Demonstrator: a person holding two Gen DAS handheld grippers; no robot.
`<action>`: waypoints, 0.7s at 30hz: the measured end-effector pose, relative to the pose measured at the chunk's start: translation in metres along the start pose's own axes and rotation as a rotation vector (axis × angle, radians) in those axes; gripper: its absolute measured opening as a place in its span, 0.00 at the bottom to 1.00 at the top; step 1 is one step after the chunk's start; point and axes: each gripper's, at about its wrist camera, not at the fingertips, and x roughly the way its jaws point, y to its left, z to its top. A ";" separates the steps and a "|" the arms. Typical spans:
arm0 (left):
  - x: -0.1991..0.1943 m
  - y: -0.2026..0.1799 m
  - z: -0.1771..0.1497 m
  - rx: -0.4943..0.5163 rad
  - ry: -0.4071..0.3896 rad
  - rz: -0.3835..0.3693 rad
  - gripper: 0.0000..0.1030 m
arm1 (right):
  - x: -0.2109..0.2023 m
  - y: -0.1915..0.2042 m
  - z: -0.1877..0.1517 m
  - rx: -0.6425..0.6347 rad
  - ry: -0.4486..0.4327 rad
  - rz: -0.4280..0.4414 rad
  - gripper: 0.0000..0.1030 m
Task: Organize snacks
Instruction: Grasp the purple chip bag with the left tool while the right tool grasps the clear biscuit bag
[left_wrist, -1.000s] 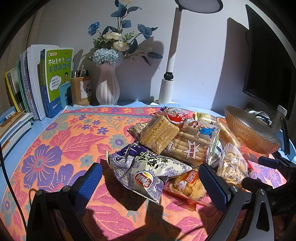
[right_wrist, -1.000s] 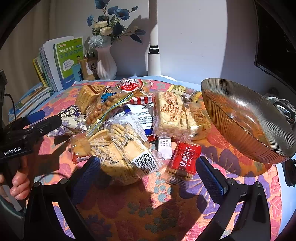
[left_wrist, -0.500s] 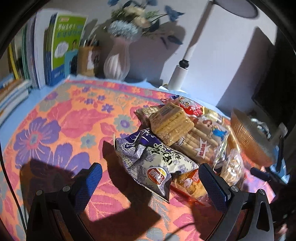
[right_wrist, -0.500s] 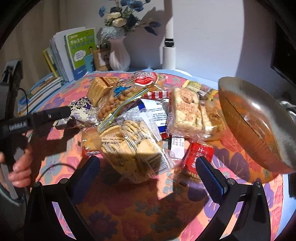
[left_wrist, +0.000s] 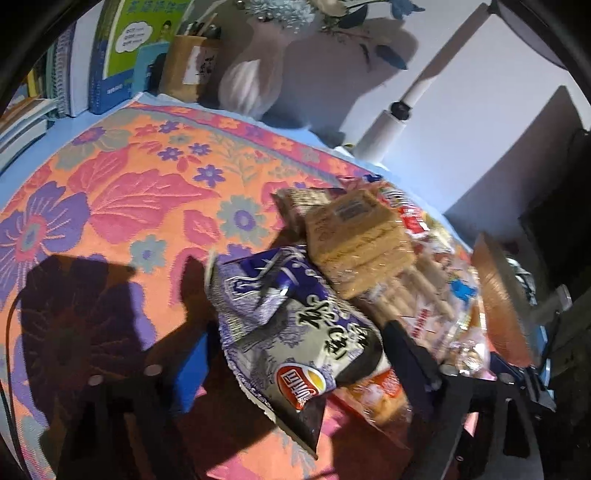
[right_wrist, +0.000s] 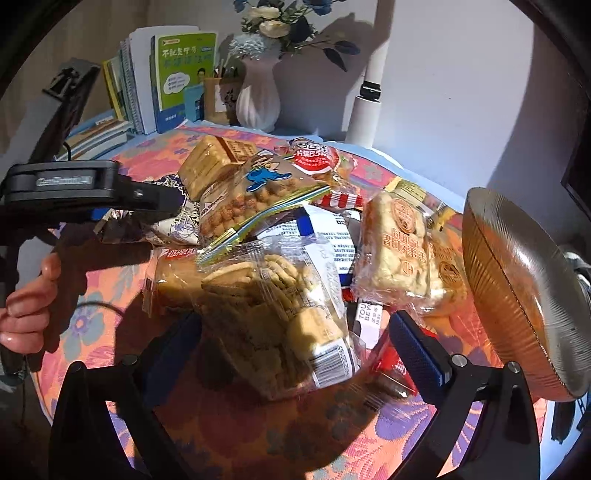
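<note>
A pile of snack packs lies on the floral cloth (left_wrist: 122, 192). My left gripper (left_wrist: 295, 354) is open, its blue pads on either side of a purple-grey chip bag (left_wrist: 295, 332). A tan wafer pack (left_wrist: 358, 236) and a biscuit-stick bag (left_wrist: 424, 295) lie behind it. My right gripper (right_wrist: 295, 332) is open around a clear bag of crackers (right_wrist: 273, 310). Beside that lie a cake pack (right_wrist: 402, 251), a small red pack (right_wrist: 391, 369) and a cartoon biscuit bag (right_wrist: 258, 195). The left gripper's body (right_wrist: 74, 192) shows at the left of the right wrist view.
An amber ribbed glass bowl (right_wrist: 517, 295) stands tilted at the right; it also shows in the left wrist view (left_wrist: 498, 295). At the back are books (right_wrist: 173, 81), a pen holder (right_wrist: 218, 96), a white vase with flowers (right_wrist: 258, 92) and a lamp post (right_wrist: 365, 107).
Both grippers have moved forward and down toward the pile. The left now straddles the chip bag and the right straddles the cracker bag. Both stay open.
</note>
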 end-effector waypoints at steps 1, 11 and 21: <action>0.001 0.001 0.000 0.000 -0.001 0.005 0.75 | 0.001 0.001 0.000 -0.006 -0.001 0.003 0.91; -0.013 0.010 -0.002 0.011 -0.042 -0.006 0.52 | -0.001 0.008 -0.002 -0.021 -0.002 0.027 0.60; -0.058 0.014 -0.020 0.039 -0.099 -0.043 0.45 | -0.033 -0.005 -0.014 0.071 -0.030 0.068 0.59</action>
